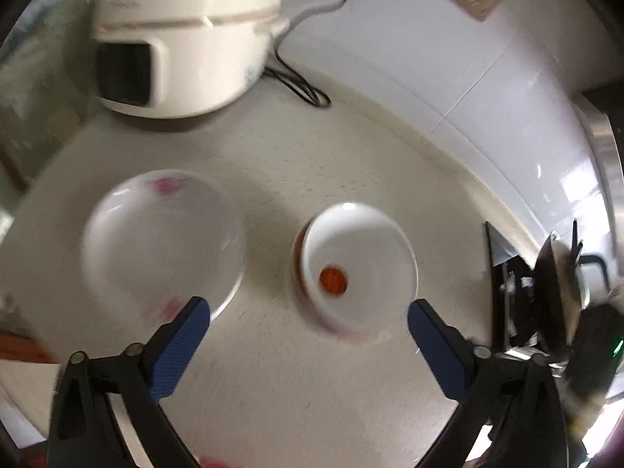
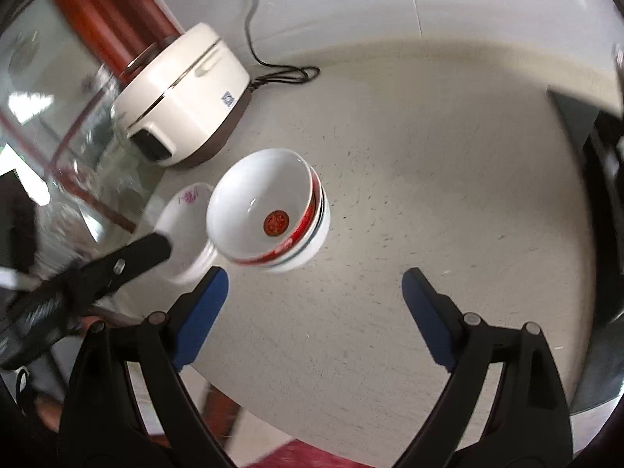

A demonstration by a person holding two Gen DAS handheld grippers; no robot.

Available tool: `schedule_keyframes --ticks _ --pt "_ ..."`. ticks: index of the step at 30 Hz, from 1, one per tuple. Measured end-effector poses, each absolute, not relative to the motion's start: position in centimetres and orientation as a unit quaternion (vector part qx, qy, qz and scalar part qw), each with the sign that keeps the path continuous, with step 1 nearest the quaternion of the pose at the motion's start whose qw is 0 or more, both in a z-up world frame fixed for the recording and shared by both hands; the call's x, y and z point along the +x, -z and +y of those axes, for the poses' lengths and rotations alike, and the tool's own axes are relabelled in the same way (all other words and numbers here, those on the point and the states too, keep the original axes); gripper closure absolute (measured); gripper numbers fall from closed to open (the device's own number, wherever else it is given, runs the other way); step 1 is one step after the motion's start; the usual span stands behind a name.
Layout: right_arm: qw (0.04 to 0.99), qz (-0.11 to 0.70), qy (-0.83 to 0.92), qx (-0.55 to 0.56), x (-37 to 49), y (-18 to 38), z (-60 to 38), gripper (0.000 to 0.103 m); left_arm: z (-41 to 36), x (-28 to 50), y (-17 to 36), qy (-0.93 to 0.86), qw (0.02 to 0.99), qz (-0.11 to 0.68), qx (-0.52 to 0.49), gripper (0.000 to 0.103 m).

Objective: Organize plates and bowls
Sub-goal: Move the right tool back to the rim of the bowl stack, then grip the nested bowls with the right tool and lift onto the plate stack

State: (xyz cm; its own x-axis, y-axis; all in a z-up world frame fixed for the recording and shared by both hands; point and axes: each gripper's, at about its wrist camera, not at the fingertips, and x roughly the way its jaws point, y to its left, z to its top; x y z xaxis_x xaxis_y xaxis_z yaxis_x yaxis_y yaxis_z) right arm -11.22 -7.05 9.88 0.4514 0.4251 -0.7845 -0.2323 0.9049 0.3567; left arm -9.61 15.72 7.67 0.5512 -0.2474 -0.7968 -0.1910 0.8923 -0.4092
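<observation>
Both grippers stand wide and empty: the left gripper [image 1: 308, 308] hangs over bare tabletop [image 1: 312, 179] with nothing between its blue pads, and the right gripper [image 2: 315, 279] does the same in its own view. In the left wrist view the red-marked bowl [image 1: 357, 269] sits just above the right-hand pad at centre right of the frame, and the pink-flowered dish [image 1: 163, 241] lies at centre left, partly behind the left-hand pad; neither is touched. The right wrist view shows more: the red-marked bowl [image 2: 259, 210] is nested on top of at least one other bowl, a green-lined rim showing under its red band, so the stacking seems partly done. The pink-flowered dish [image 2: 187, 230] lies just beside the stack at its left, probably touching or slightly under it, though blur leaves that unsure. With both grippers spread and clear, this looks like a pause between grips, the dish likely the next piece to be gathered. A white rice cooker [image 2: 183, 93] with its black cord [image 2: 273, 70] stands near in the upper left, and a glass panel [image 2: 58, 124] crowds the left edge, so a reach from that side would be cramped. The left gripper's black finger [image 2: 128, 257] crosses the dish in the right wrist view and could hinder the other hand. A dark rack [image 1: 553, 284] sits at the right edge of the left wrist view.
</observation>
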Motion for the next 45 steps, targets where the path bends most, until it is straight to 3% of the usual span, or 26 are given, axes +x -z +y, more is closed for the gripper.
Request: schedule_keyframes --ticks 2,6,9,11,16,20,33,40,45 --pt "0.831 0.507 -0.193 0.122 -9.7 -8.6 -6.6 0.011 16.7 -5.7 -6.1 0.026 0.824 0.513 -0.240 0.032" --pt "0.804 0.537 -0.189 0.169 -7.0 -6.1 -5.1 0.011 16.0 -0.6 -3.3 0.063 0.785 0.580 -0.210 0.038" --pt "0.786 0.556 -0.181 0.199 -5.5 -4.4 -4.1 0.011 14.6 1.2 -1.6 0.082 0.772 0.608 -0.169 0.051" --pt "0.779 0.563 -0.181 0.210 -4.9 -3.5 -3.6 0.014 13.8 1.9 -0.8 0.110 0.761 0.618 -0.167 0.051" --pt "0.768 0.574 -0.168 0.228 -4.3 -1.7 -3.1 0.046 13.0 2.5 -0.8 0.140 0.766 0.610 -0.150 0.055" --pt "0.771 0.572 -0.152 0.237 -4.1 -1.5 -3.7 0.055 13.5 2.0 -0.8 0.141 0.771 0.601 -0.154 0.060" --pt "0.778 0.556 -0.172 0.237 -5.5 -4.9 -3.9 0.056 14.6 -1.7 -5.5 0.118 0.811 0.550 -0.160 0.062" --pt "0.776 0.554 -0.214 0.213 -5.9 -7.8 0.0 0.056 19.8 -4.0 -8.6 0.071 0.828 0.527 -0.177 0.061" --pt "0.764 0.567 -0.245 0.183 -6.1 -7.9 4.5 0.056 23.9 -5.2 -7.8 0.034 0.826 0.521 -0.214 0.060"
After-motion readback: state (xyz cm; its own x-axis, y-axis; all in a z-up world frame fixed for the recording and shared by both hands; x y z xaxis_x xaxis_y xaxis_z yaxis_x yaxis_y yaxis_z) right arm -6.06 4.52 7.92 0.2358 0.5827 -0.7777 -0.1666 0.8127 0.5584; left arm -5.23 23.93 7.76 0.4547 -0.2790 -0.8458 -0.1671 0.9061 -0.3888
